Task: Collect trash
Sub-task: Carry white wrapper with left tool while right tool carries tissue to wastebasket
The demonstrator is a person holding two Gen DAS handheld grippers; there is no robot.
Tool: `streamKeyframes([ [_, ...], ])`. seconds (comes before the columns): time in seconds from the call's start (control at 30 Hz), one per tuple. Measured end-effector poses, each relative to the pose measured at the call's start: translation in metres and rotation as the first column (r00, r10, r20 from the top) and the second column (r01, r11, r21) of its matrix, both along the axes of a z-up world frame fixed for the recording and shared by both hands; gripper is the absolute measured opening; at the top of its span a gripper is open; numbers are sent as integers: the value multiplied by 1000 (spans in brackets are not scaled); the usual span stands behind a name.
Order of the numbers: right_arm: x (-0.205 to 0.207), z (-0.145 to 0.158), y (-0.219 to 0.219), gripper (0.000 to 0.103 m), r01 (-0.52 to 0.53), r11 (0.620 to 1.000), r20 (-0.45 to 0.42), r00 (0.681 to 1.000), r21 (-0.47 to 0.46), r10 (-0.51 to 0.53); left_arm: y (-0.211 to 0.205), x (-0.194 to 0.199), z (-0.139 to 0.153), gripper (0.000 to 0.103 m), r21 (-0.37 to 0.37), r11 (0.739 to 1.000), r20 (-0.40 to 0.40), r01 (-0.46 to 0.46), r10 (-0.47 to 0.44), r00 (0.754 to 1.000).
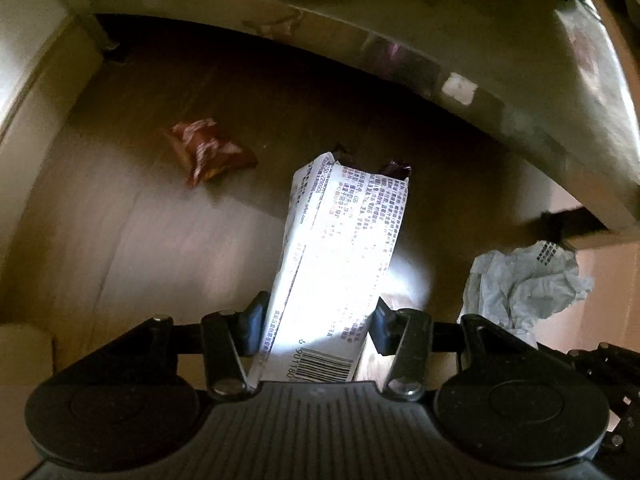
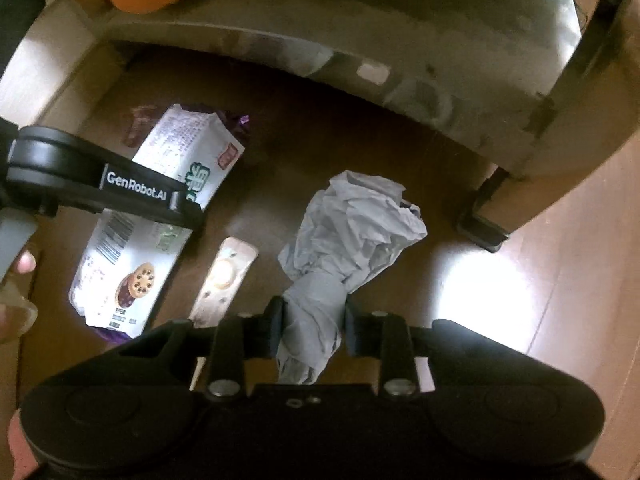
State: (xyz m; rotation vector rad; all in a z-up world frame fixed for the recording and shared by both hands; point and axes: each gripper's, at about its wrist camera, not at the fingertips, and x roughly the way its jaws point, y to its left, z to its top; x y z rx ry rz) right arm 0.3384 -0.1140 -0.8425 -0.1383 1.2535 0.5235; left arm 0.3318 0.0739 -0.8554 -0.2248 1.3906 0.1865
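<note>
Over everything hangs the big grey seat of a chair or sofa, ahead of both tongs, with the dark wooden floor beneath it. Our left tongs point straight down and are clamped on a white biscuit wrapper, whose long axis runs straight out from the jaws toward the floor. Our right tongs are closed on the twisted neck of a crumpled grey paper wad, which blooms out just beyond the fingertips. Both hands are loaded, so we judge the next move to be a carry to a bin, and no bin shows in either view. Litter remains: a small reddish-brown snack packet lies on the floor ahead and to the left of the left tongs, which are the nearer pair, its long axis slanting across their line. Only the left view shows that packet clearly. Only the right view shows the wrapper's printed front with the biscuit picture, and a pale flat stick-shaped wrapper on the floor just left of the right tongs.
</note>
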Motion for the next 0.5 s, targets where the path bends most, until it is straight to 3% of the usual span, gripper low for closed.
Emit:
streamKeyframes([
  [0.23, -29, 77, -5, 29, -63, 997, -16, 998, 39, 64, -8, -27, 77, 49, -35, 999, -20, -36, 35, 999],
  [0.5, -53, 223, -19, 29, -93, 992, 5, 996, 84, 93, -14, -53, 218, 49, -48, 998, 6, -49, 50, 999],
])
